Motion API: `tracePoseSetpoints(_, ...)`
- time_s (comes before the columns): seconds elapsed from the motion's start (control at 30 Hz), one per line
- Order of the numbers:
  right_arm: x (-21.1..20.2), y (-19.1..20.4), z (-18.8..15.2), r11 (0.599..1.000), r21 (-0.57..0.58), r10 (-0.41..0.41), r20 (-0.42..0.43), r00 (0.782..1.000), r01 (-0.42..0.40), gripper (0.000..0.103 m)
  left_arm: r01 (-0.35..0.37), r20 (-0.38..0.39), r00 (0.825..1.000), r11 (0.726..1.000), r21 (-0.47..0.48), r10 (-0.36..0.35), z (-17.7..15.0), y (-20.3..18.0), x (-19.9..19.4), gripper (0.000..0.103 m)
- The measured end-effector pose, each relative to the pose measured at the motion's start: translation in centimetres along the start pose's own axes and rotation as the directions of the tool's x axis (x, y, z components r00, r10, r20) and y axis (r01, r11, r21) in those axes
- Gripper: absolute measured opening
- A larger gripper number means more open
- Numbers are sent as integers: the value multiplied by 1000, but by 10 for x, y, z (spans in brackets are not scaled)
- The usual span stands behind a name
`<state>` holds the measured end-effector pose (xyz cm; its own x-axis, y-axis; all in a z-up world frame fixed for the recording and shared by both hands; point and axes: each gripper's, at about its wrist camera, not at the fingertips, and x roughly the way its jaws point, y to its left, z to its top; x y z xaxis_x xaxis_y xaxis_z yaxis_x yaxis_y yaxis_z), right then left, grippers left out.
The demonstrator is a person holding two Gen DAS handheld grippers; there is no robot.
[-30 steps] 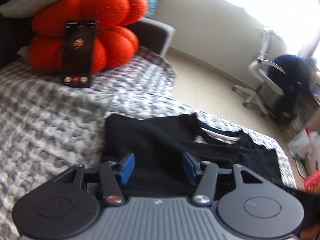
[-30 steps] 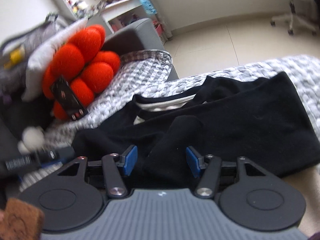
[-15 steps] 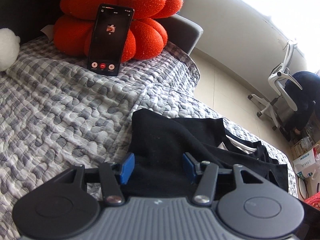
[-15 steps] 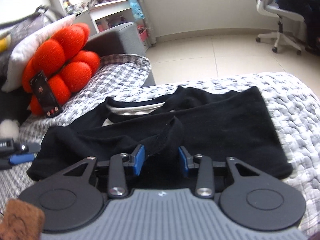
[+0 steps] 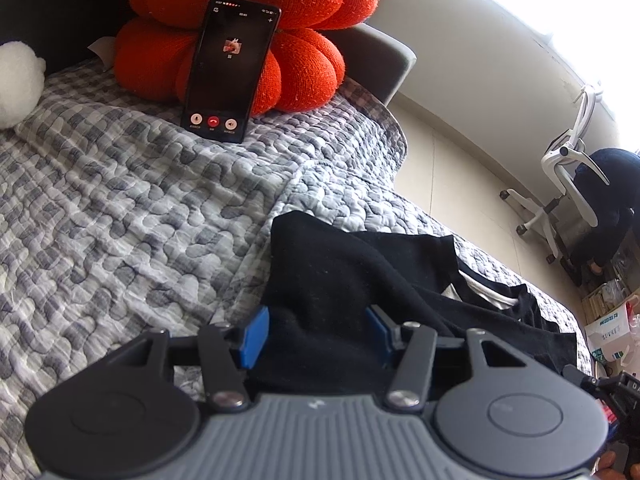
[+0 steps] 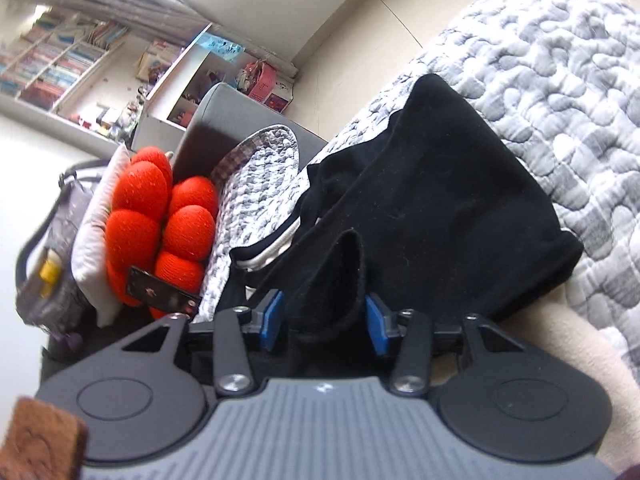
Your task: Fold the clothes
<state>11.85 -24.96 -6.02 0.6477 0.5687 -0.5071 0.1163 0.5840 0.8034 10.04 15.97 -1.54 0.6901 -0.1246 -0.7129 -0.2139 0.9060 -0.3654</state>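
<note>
On the quilt (image 5: 120,208): one black garment (image 5: 360,272), two grippers.
Left gripper (image 5: 316,332) stands half open, cloth between its blue pads; whether they pinch it I cannot tell. Right gripper (image 6: 324,320) is opening around a raised fold (pads look clear of it). One knobbly red cushion (image 5: 248,12) props one phone (image 5: 230,68). Only the left view shows one chair (image 5: 564,184); only the right shows shelves (image 6: 60,64).

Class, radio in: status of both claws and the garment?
Left claw astride black garment, grip unclear. Right claw opening, sleeve fold between pads. Phone well clear.
</note>
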Motion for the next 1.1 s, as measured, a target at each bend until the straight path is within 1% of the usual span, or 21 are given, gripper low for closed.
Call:
tracePoseSetpoints(0.07, -2, -5, 2, 999, 37, 11, -1, 1000, -11, 51, 1, 1, 1000, 1000, -7, -1, 1, 2, -1, 54)
tracePoseSetpoints(0.13, -2, -6, 1, 999, 39, 2, 9, 1000, -2, 51, 3, 3, 1000, 1000, -13, -3, 2, 3, -1, 54)
tracePoseSetpoints(0.2, 0, 0, -1, 1000, -1, -24, 19, 1000, 24, 36, 3, 3, 1000, 1000, -19, -3, 2, 4, -1, 54)
tracePoseSetpoints(0.23, 1, 4, -2, 999, -33, -41, 24, 999, 42, 19, 3, 2, 1000, 1000, -22, -3, 3, 5, -1, 54)
tracePoseSetpoints(0.33, 3, 27, -8, 984, -150, -85, 60, 995, 93, 8, 4, 0, 1000, 999, -34, -4, 4, 9, -1, 54)
tracePoseSetpoints(0.4, -1, 46, -10, 971, -215, -80, 98, 992, 99, 8, 5, 6, 1000, 999, -44, -4, 5, 12, -3, 54)
tracePoseSetpoints(0.5, -10, 75, -6, 963, -260, -36, 136, 990, 71, 8, -4, 30, 1000, 999, -50, 6, 9, 16, -7, 50)
tracePoseSetpoints(0.57, -15, 98, 0, 957, -283, -14, 151, 988, 56, 8, -29, 56, 998, 998, -47, 31, 11, 19, -10, 39)
tracePoseSetpoints(0.63, -20, 124, 7, 951, -306, 13, 159, 987, 36, 8, -44, 62, 997, 998, -50, 47, 14, 21, -10, 39)
tracePoseSetpoints(0.67, -22, 136, 10, 948, -318, 29, 161, 987, 24, 8, -42, 61, 997, 998, -57, 45, 15, 23, -10, 36)
tracePoseSetpoints(0.83, -23, 203, 16, 925, -380, 92, 157, 983, -26, 8, 4, 63, 998, 995, -95, 2, 18, 31, -13, 27)
tracePoseSetpoints(0.97, -18, 250, 11, 898, -438, 111, 147, 983, -36, 8, 42, 85, 996, 992, -118, -32, 20, 35, -22, 21)
tracePoseSetpoints(1.1, -13, 291, 2, 867, -497, 118, 147, 982, -29, 8, 67, 96, 994, 987, -144, -54, 23, 42, -27, 21)
